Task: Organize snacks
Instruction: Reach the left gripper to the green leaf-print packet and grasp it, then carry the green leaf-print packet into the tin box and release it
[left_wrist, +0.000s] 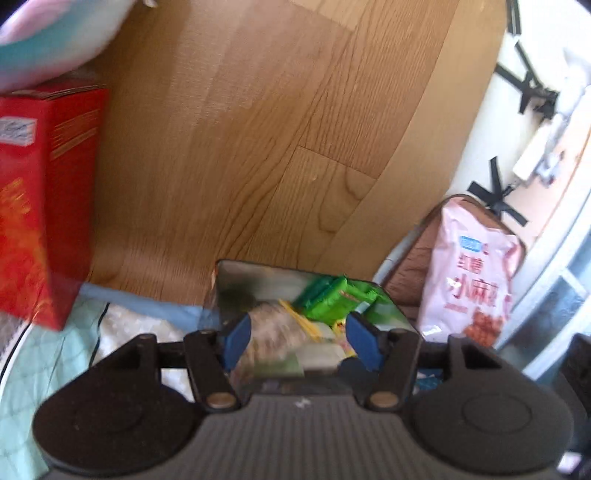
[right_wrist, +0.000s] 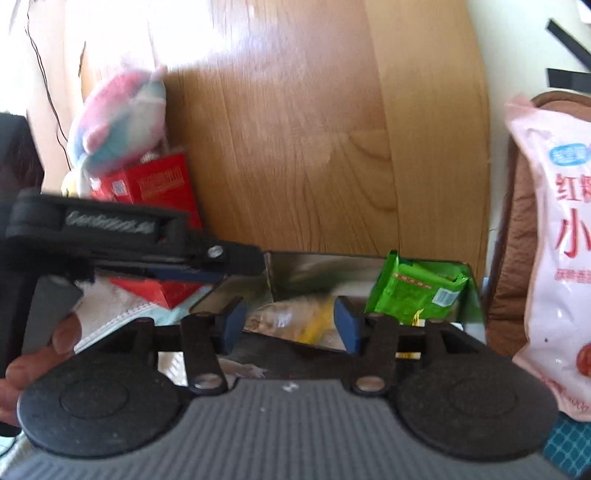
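A shiny metal tin (left_wrist: 258, 275) lies open below my left gripper (left_wrist: 297, 341), holding green snack packets (left_wrist: 330, 297) and a pale yellowish packet (left_wrist: 275, 330). The left gripper's blue pads are apart and empty above the tin. In the right wrist view the same tin (right_wrist: 314, 264) holds a green packet (right_wrist: 421, 291) and a yellow-clear packet (right_wrist: 295, 321). My right gripper (right_wrist: 290, 321) is open and empty over it. The left gripper's body (right_wrist: 122, 232) reaches in from the left. A big pink snack bag (left_wrist: 469, 273) stands at the right; it also shows in the right wrist view (right_wrist: 557, 236).
A red box (left_wrist: 40, 199) stands at the left with a pastel plush toy (left_wrist: 48, 37) on top. A wooden board (left_wrist: 277, 129) rises behind the tin. A brown cushion (right_wrist: 513, 251) backs the pink bag. Pale quilted bedding (left_wrist: 37, 354) lies underneath.
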